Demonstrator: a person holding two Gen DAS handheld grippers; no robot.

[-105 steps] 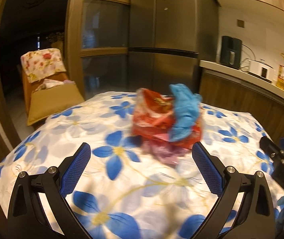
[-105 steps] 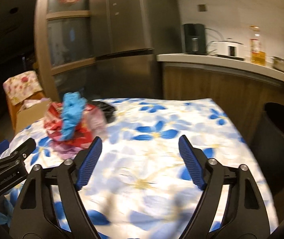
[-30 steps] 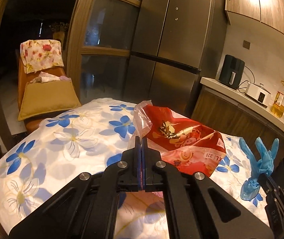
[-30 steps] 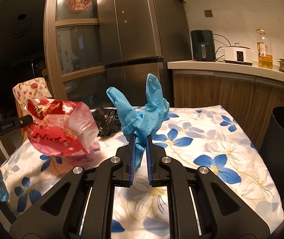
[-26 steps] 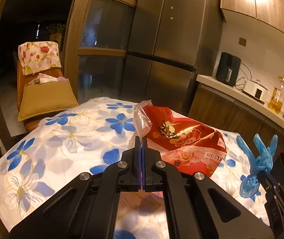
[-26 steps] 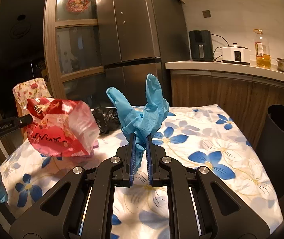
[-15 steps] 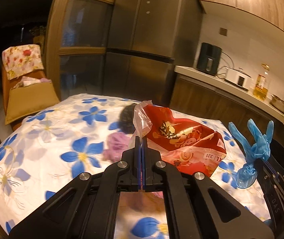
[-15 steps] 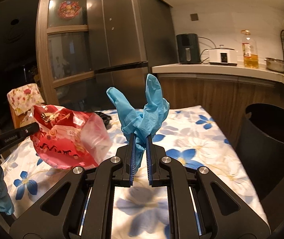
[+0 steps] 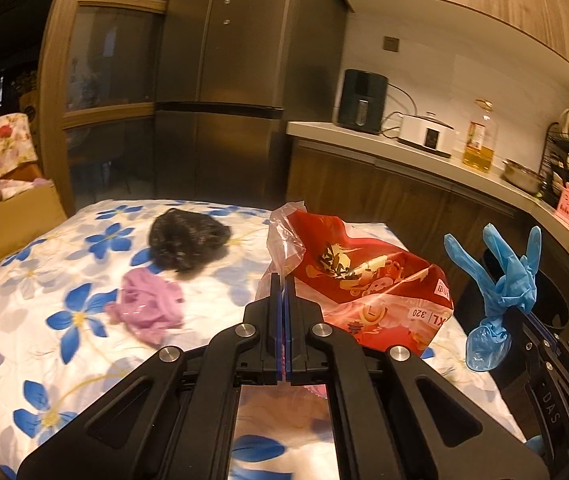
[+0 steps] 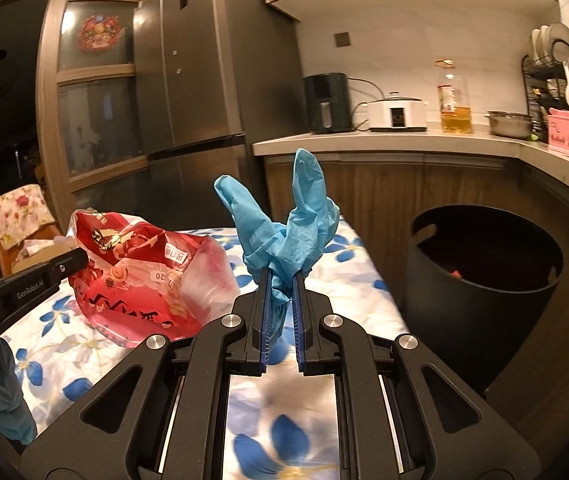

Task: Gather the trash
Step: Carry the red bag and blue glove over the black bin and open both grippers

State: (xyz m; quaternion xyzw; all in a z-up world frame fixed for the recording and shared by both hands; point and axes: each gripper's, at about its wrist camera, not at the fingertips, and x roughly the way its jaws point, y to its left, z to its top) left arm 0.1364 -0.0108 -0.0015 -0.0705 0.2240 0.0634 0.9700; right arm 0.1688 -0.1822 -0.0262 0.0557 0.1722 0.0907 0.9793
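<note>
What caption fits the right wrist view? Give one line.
Right gripper carries a blue glove toward the black bin; left gripper holds a red bag.

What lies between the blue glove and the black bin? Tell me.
Nothing in the right wrist view: past the blue glove held in the right gripper come only the flowered cloth's edge and open space before the black bin.

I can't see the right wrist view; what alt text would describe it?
A black two-finger gripper pinches a crumpled blue rubber glove above a flower-print tablecloth. A round black bin stands open to its right; a red plastic bag hangs left.
</note>
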